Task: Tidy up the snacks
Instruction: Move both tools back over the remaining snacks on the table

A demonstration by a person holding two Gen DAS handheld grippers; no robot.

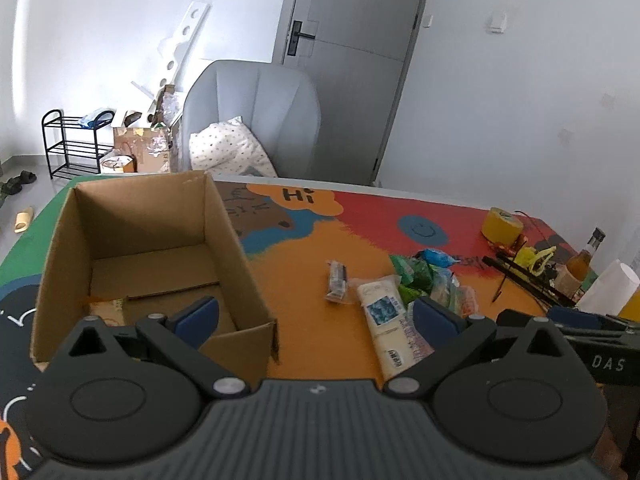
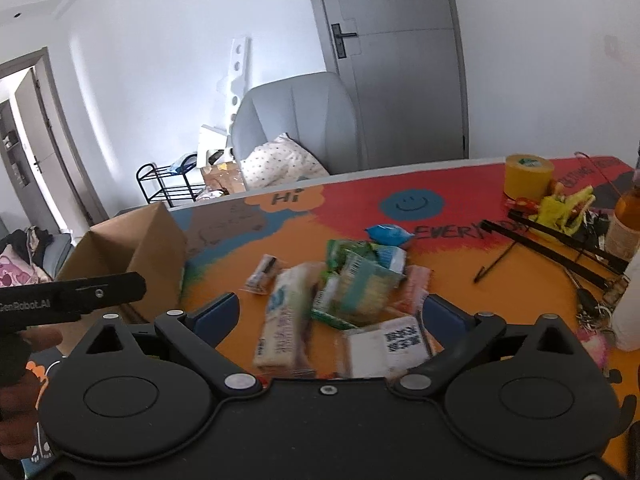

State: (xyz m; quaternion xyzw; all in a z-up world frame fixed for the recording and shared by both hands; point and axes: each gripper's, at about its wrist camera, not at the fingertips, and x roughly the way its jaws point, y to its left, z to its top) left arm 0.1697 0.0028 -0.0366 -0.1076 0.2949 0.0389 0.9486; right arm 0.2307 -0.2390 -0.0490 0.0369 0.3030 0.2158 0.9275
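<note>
An open cardboard box (image 1: 152, 240) stands on the left of the colourful table mat (image 1: 304, 280); something pale lies in its near left corner. Right of it lies a heap of snack packets: a long white one (image 1: 384, 312), a small clear one (image 1: 336, 280), green ones (image 1: 416, 276) and a blue one (image 1: 438, 258). My left gripper (image 1: 316, 316) is open, its left finger over the box and its right finger at the heap's edge. My right gripper (image 2: 332, 312) is open above the blurred heap, with the white packet (image 2: 284, 312), green packets (image 2: 360, 280) and a QR-code packet (image 2: 396, 344) below it. Neither holds anything.
At the far right of the table are a yellow tape roll (image 2: 528, 178), a bottle (image 2: 628, 216), black rods (image 2: 560, 248), yellow clutter (image 2: 564, 208) and a white roll (image 2: 632, 304). A grey armchair (image 1: 256, 116) stands behind the table. The box (image 2: 132, 248) is left of the right gripper.
</note>
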